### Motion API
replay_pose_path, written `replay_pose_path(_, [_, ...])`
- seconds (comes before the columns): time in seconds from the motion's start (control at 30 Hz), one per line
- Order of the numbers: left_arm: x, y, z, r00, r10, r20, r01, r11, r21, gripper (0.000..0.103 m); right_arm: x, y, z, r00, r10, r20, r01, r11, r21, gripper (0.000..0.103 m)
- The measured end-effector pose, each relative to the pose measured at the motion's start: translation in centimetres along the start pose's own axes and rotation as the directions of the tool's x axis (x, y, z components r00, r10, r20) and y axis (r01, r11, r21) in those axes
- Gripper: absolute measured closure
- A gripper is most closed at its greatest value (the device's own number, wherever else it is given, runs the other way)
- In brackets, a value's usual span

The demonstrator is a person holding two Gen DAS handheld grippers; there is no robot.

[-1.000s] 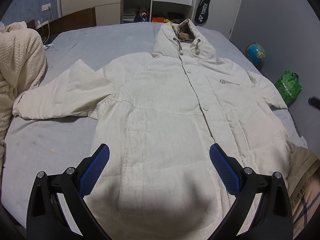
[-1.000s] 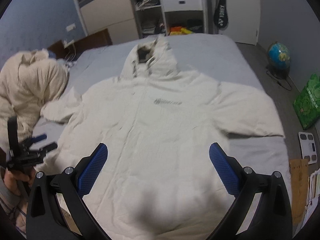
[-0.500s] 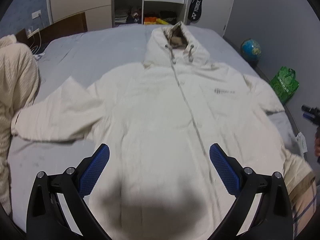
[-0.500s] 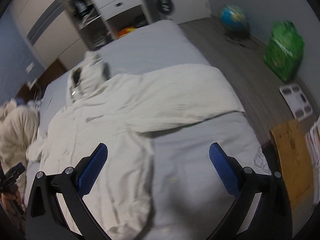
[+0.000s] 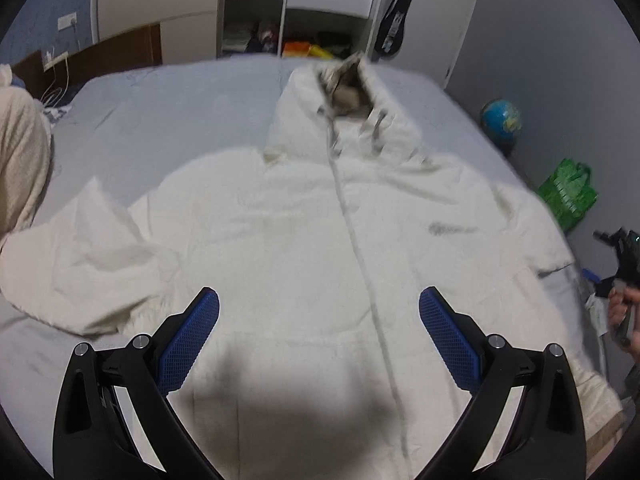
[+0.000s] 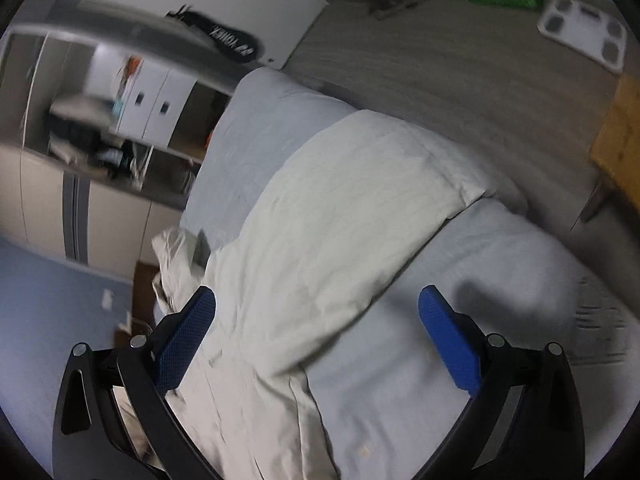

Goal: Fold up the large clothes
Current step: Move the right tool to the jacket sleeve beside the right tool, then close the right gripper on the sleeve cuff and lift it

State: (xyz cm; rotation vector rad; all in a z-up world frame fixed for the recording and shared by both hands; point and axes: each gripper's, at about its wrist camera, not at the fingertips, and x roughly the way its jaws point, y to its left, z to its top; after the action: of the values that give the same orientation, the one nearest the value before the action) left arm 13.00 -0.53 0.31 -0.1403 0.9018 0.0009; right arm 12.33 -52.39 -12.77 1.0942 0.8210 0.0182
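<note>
The coat [image 5: 320,240], cream and hooded, lies spread front-up across the grey bed [image 5: 168,104] in the left wrist view, hood toward the wardrobe [image 5: 160,0] and 1 sleeve rumpled at the left; the left gripper [image 5: 319,312] hovers above its lower front with its 2 blue-padded fingers spread wide and empty. In the right wrist view, tilted and blurred, the right gripper [image 6: 317,314] is likewise spread and empty above the coat's sleeve [image 6: 340,208], which stretches over the bed toward the wooden floor [image 6: 440,60].
</note>
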Motion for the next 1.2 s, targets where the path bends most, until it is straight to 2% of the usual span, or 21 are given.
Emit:
replay_pose_path(0.07, [0.6, -0.1, 0.1, 1.0, 0.011, -0.018, -0.011, 1.0, 0.014, 0.007, 1.0, -0.8, 0.4, 1.0, 0.008, 0.007, -0.008, 0.999, 0.046, 0.006])
replay_pose_path(0.23, [-0.4, -1.1, 1.1, 0.999, 0.021, 0.034, -0.023, 0.997, 0.078, 0.007, 2.5, -2.5, 0.9, 0.999, 0.0, 0.038, -0.005, 0.992, 0.123, 0.007])
replay_pose_path(0.43, [0.3, -0.8, 1.5, 0.999, 0.036, 0.012, -0.036, 0.996, 0.077, 0.006, 3.7, -3.2, 2.9, 0.996, -0.024, 0.08, 0.011, 0.988, 0.157, 0.018])
replay_pose_path(0.47, [0.5, -0.7, 1.6, 0.999, 0.04, 0.009, -0.041, 0.996, 0.077, 0.006, 3.9, -3.2, 3.2, 0.996, -0.033, 0.079, 0.02, 0.987, 0.16, 0.023])
replay_pose_path(0.53, [0.5, -0.4, 1.8, 0.999, 0.045, 0.008, -0.045, 0.997, 0.067, 0.006, 4.3, -3.3, 3.9, 0.994, -0.07, 0.08, 0.056, 0.984, 0.167, 0.041])
replay_pose_path(0.6, [0.4, -0.2, 1.9, 0.999, 0.043, 0.011, -0.043, 0.998, 0.055, 0.007, 4.6, -3.5, 4.3, 0.991, -0.11, 0.072, 0.095, 0.979, 0.179, 0.075])
replay_pose_path(0.63, [0.4, -0.2, 2.0, 0.999, 0.041, 0.014, -0.042, 0.998, 0.05, 0.007, 4.7, -3.5, 4.4, 0.988, -0.137, 0.074, 0.122, 0.976, 0.179, 0.08])
replay_pose_path(0.7, [0.2, -0.1, 2.1, 0.999, 0.04, 0.017, -0.041, 0.998, 0.046, 0.007, 4.4, -3.2, 4.2, 0.986, -0.132, 0.097, 0.114, 0.979, 0.169, 0.088])
replay_pose_path(0.83, [-0.3, -0.3, 2.3, 0.999, 0.038, 0.036, -0.04, 0.998, 0.056, 0.007, 3.2, -1.6, 3.5, 0.985, -0.091, 0.15, 0.072, 0.989, 0.129, 0.093])
replay_pose_path(0.97, [-0.8, -0.3, 2.4, 0.998, 0.034, 0.044, -0.036, 0.998, 0.058, 0.007, 2.0, 0.6, 2.9, 0.983, -0.017, 0.182, 0.002, 0.997, 0.084, 0.095])
replay_pose_path(1.2, [-1.6, -0.2, 2.8, 0.995, 0.071, 0.064, -0.075, 0.995, 0.061, 0.006, 1.3, 7.2, 1.8, 0.98, 0.102, 0.169, -0.095, 0.994, -0.049, 0.098])
